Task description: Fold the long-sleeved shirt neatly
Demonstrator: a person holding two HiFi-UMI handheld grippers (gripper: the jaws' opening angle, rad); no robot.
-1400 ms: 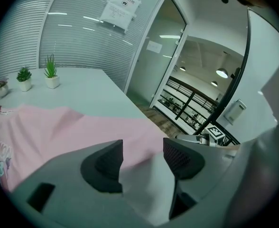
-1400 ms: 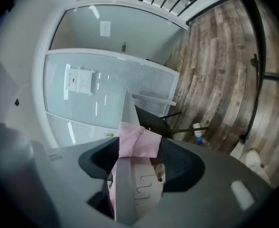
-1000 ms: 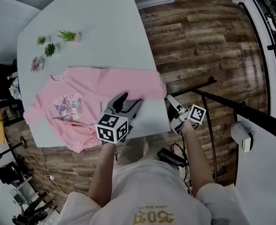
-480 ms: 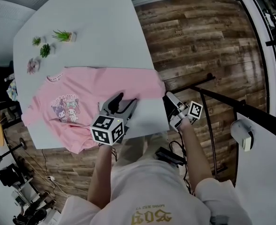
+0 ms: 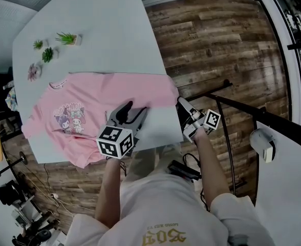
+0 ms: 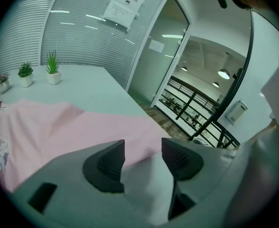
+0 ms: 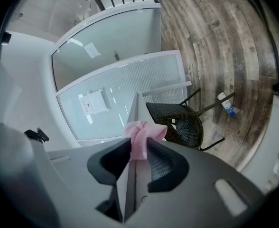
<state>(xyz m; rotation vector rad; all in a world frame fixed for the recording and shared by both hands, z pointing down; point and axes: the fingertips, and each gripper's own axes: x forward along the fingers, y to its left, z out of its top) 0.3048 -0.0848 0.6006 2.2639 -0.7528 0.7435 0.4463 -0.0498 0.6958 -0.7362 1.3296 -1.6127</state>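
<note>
A pink long-sleeved shirt (image 5: 99, 99) with a cartoon print lies spread on the pale table (image 5: 89, 14). Its right sleeve reaches the table's right edge. My right gripper (image 5: 183, 104) is at that edge, level with the tabletop. In the right gripper view its jaws have just been closing and now pinch the bunched pink sleeve end (image 7: 142, 136). My left gripper (image 5: 132, 109) hovers over the shirt's near hem, tilted down. Its jaws have narrowed a little but stand open, with only bare table and the shirt's edge (image 6: 59, 127) below them.
Three small potted plants (image 5: 68, 38) stand at the table's far left. A black mesh chair (image 7: 182, 122) and a bottle are on the wooden floor beside the table. A dark railing (image 5: 242, 111) runs to the right of me.
The right gripper has edged up to the sleeve end at the table's right edge. The left gripper has kept its place over the hem.
</note>
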